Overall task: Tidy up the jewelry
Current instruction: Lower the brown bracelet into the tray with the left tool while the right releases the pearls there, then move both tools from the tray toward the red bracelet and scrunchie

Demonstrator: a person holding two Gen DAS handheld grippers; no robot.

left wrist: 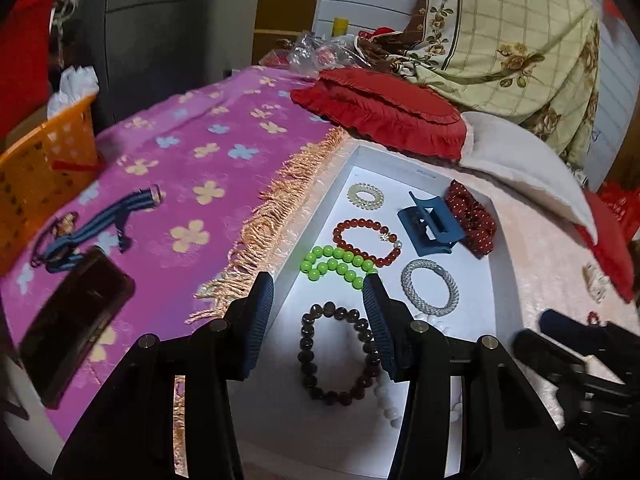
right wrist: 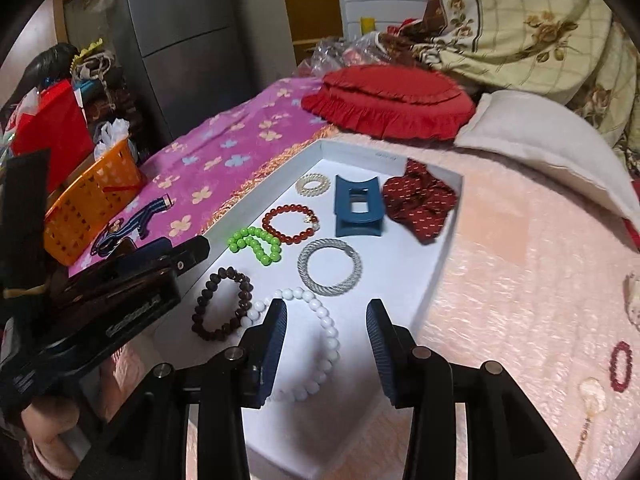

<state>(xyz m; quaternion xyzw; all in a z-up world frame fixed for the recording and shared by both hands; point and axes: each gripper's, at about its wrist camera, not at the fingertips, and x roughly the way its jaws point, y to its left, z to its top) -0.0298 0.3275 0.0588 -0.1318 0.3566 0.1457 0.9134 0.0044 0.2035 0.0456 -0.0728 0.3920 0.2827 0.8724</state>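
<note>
Both grippers, left gripper and right gripper, hang released and empty over the white tray. Inside lie the dark bracelet and, touching it, the white bracelet. Closing on one bracelet could likely snag its neighbour and drag it askew.

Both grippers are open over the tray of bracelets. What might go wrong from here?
1. The dark bracelet touches the white bracelet; grabbing one may drag the other.
2. The left gripper and right gripper hover close together and may collide.
3. The green bracelet overlaps the red bracelet.
</note>
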